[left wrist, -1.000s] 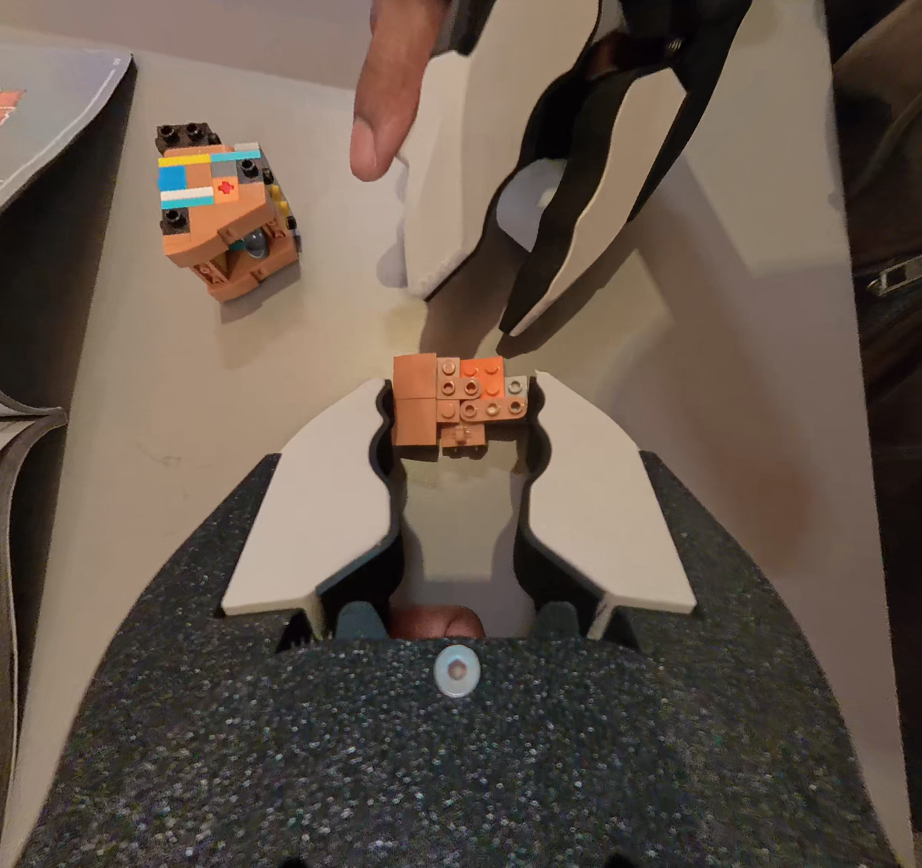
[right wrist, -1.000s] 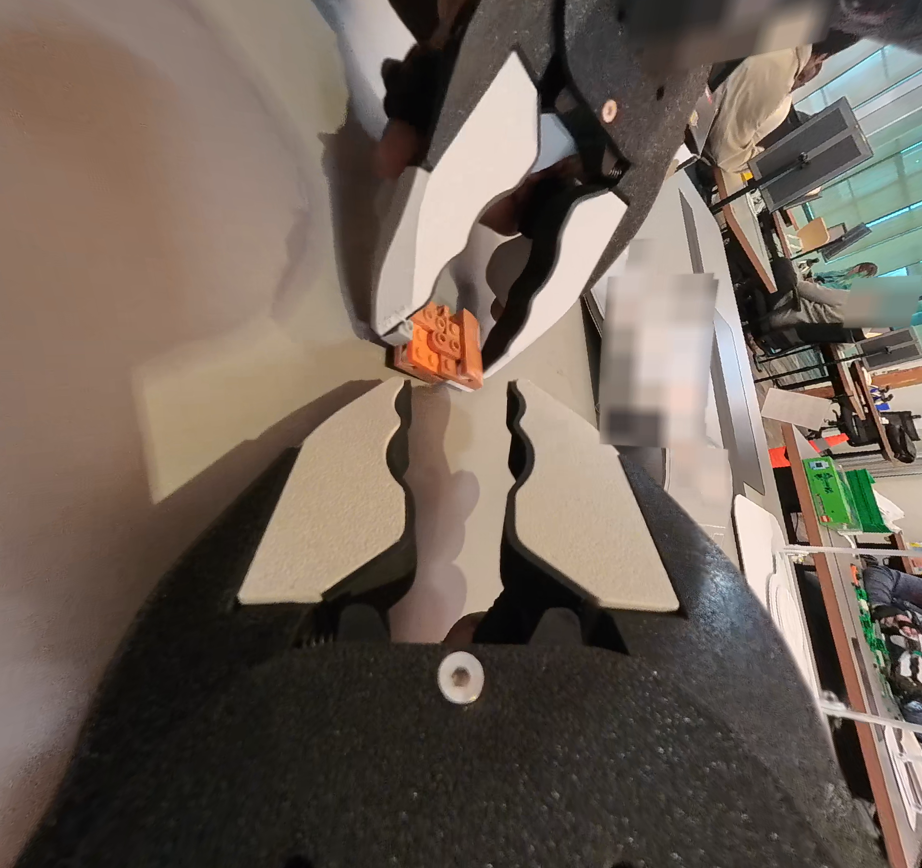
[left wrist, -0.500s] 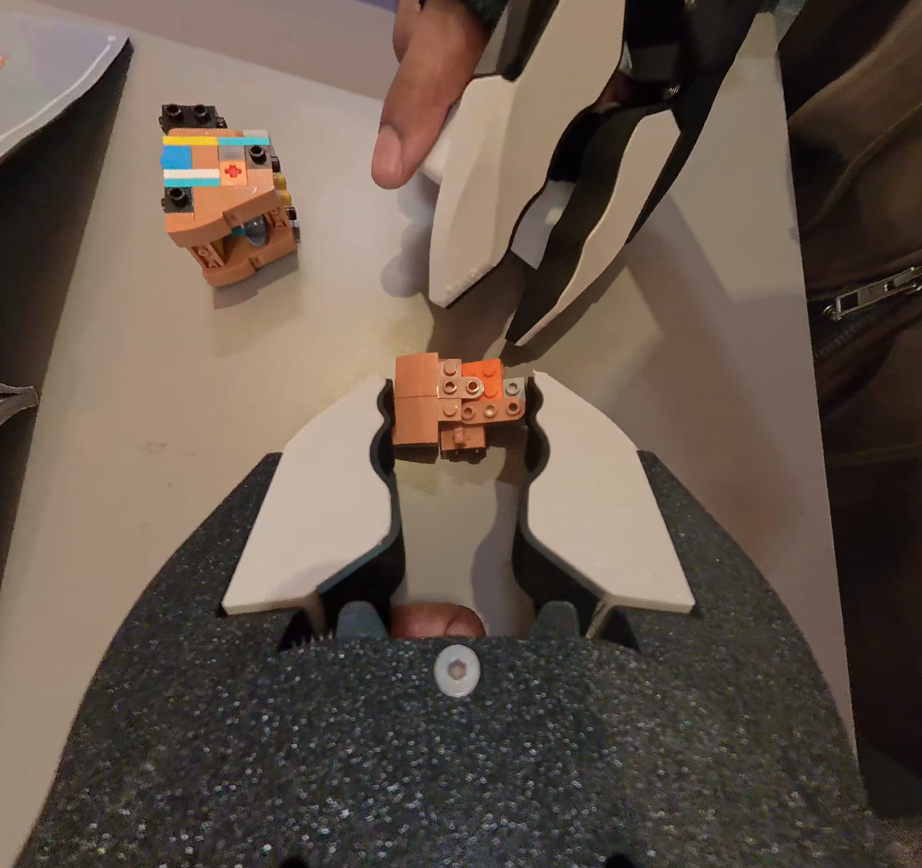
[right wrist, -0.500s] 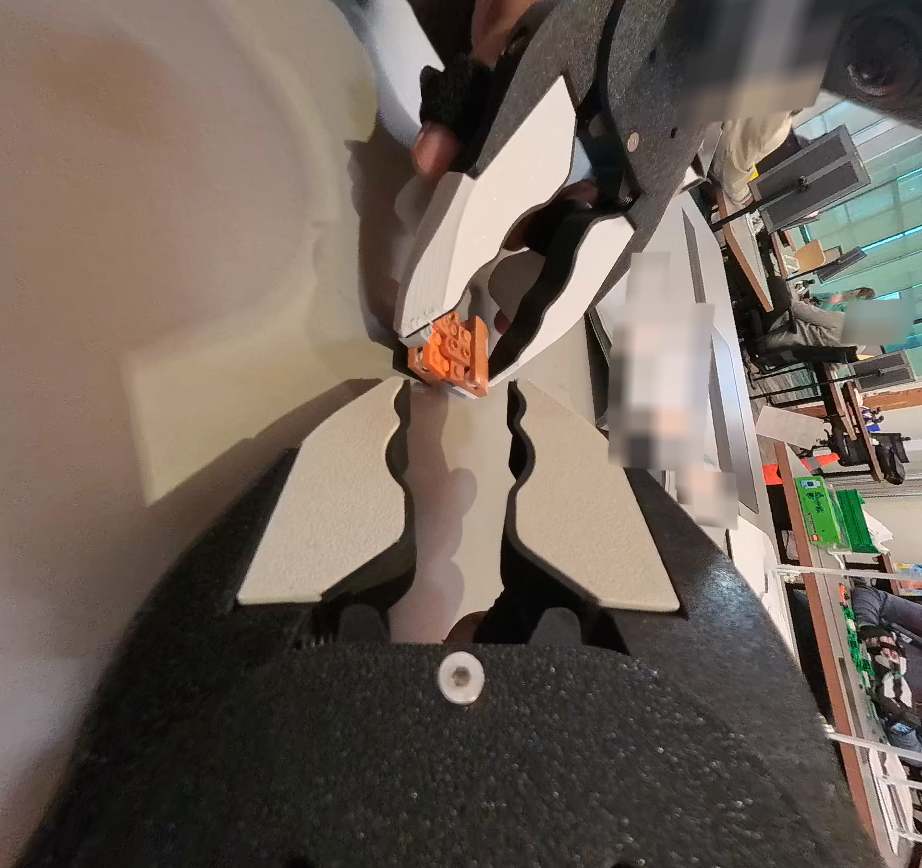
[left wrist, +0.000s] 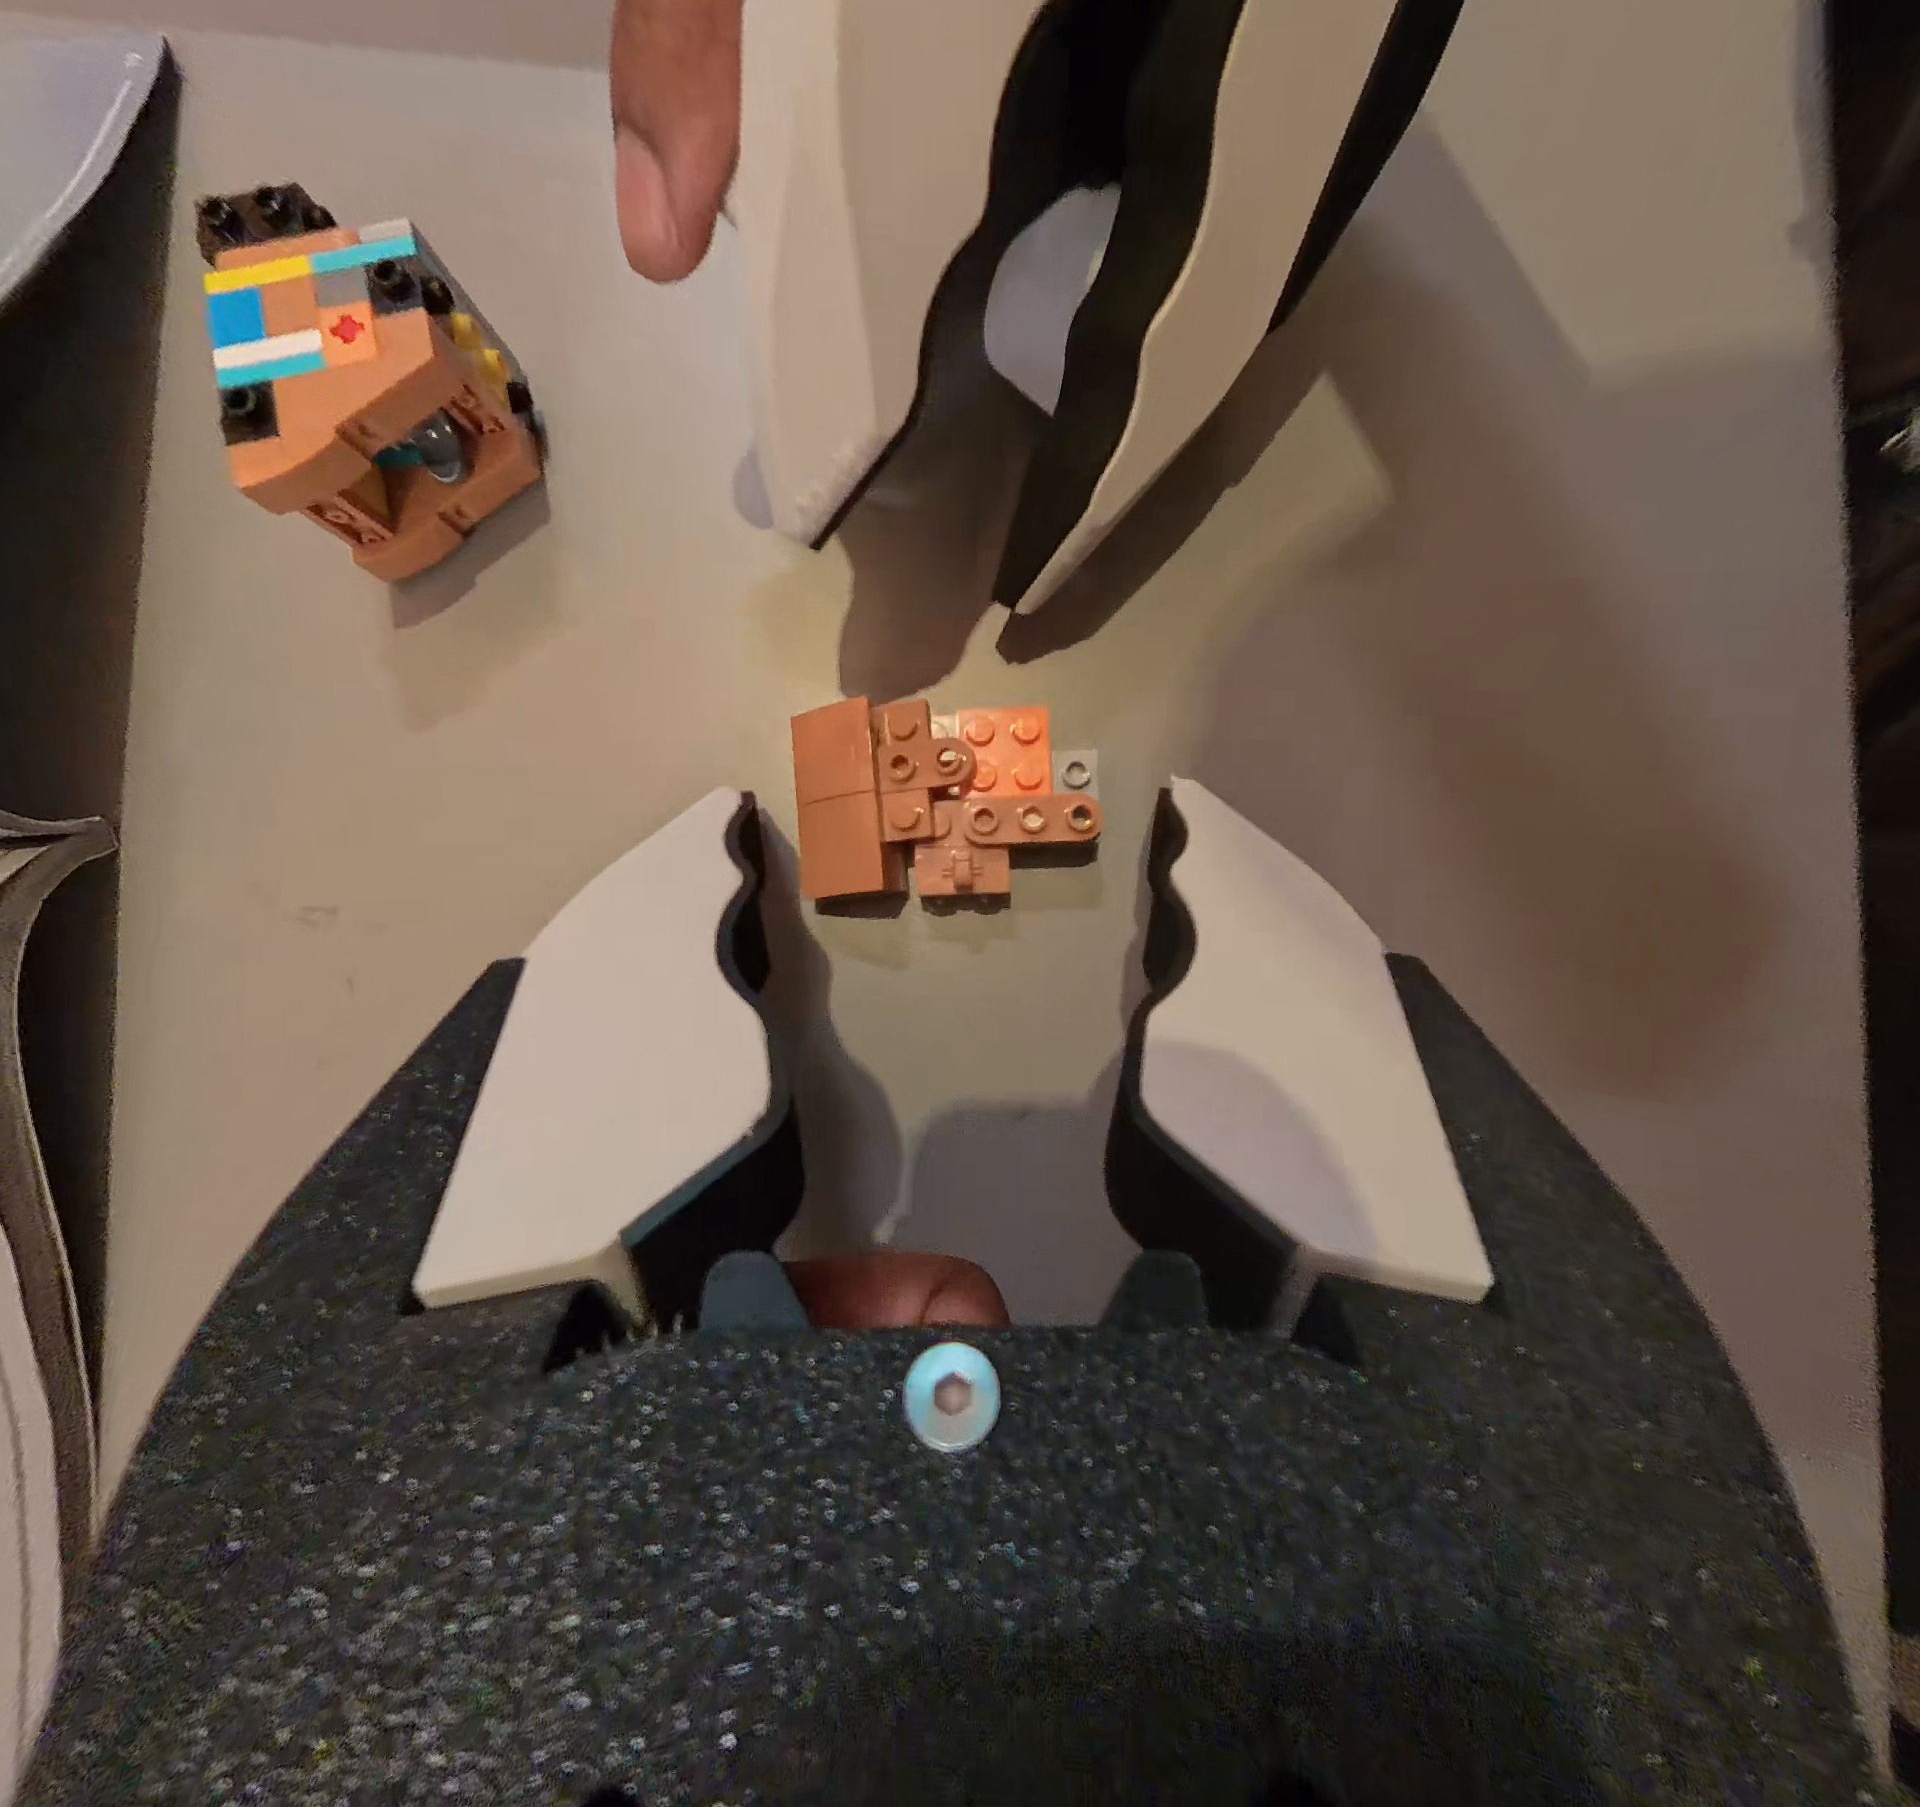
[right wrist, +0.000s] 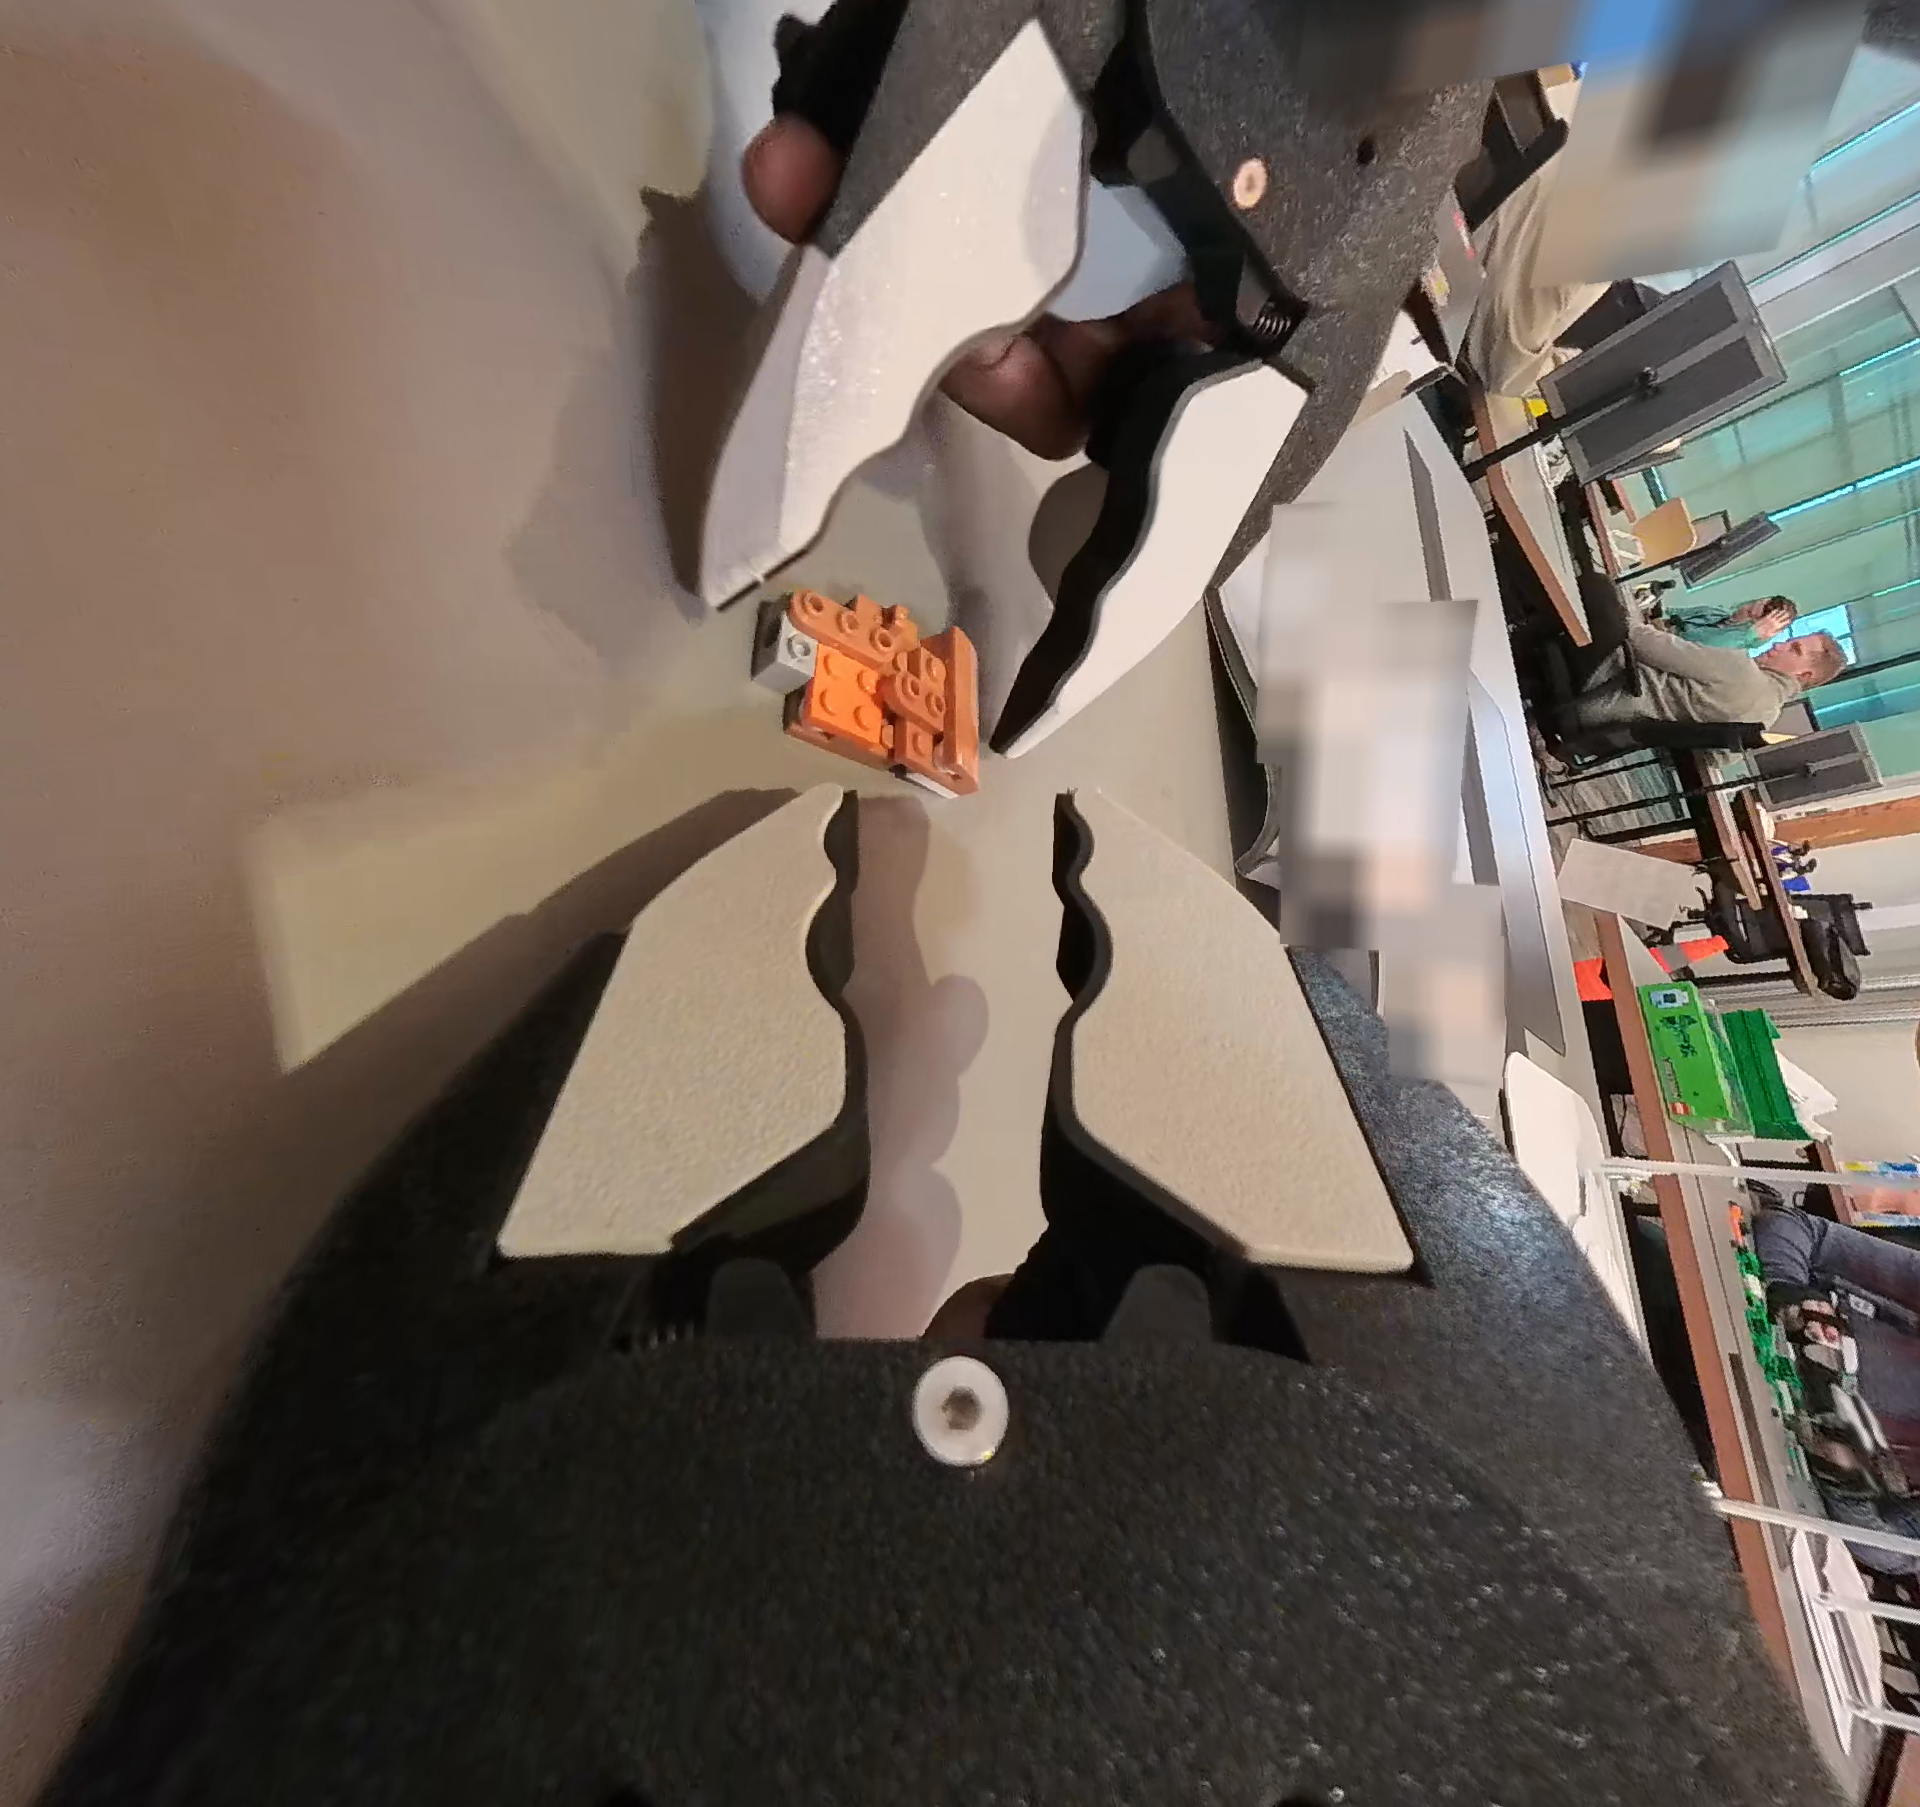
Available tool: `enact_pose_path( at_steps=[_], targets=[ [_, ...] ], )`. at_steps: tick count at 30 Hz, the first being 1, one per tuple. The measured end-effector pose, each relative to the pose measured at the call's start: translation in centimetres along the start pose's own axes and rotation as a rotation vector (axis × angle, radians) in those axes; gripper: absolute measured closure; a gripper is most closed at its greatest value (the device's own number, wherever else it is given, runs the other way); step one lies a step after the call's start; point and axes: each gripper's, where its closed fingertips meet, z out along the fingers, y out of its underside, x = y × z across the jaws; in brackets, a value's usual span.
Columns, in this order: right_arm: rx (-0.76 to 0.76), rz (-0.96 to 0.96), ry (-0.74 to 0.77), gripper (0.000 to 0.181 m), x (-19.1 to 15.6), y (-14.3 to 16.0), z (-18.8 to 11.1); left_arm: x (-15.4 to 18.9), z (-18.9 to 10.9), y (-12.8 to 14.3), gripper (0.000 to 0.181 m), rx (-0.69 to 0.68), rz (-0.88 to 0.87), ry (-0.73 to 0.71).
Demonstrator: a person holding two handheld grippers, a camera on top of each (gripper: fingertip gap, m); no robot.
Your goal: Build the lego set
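Glossy plastic brick cluster (left wrist: 940,807) on smooth matt table (left wrist: 1455,822); speckled, rough black gripper body (left wrist: 935,1549).

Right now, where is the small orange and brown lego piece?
The small lego piece lies on the table between the open left gripper's fingertips.

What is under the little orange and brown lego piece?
The beige table: the lego assembly lies flat on it, between the left gripper's open fingers. Its underside is hidden.
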Motion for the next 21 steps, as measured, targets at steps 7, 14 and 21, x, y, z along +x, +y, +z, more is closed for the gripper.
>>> enact_pose_path(
  at_steps=[7, 14, 21],
  targets=[
    [0.000, -0.003, 0.000, 0.146, -0.1, 0.0, 0.0, 0.0, 0.3, -0.2, 0.127, 0.043, 0.006, -0.007],
    [0.007, -0.006, -0.007, 0.146, -0.2, -0.2, 0.0, 0.2, -0.1, -0.8, 0.130, 0.113, -0.038, 0.048],
    [0.017, -0.016, -0.015, 0.146, -0.4, -0.6, 0.2, 0.2, -0.5, -1.2, 0.130, 0.158, -0.088, 0.109]
  ],
)
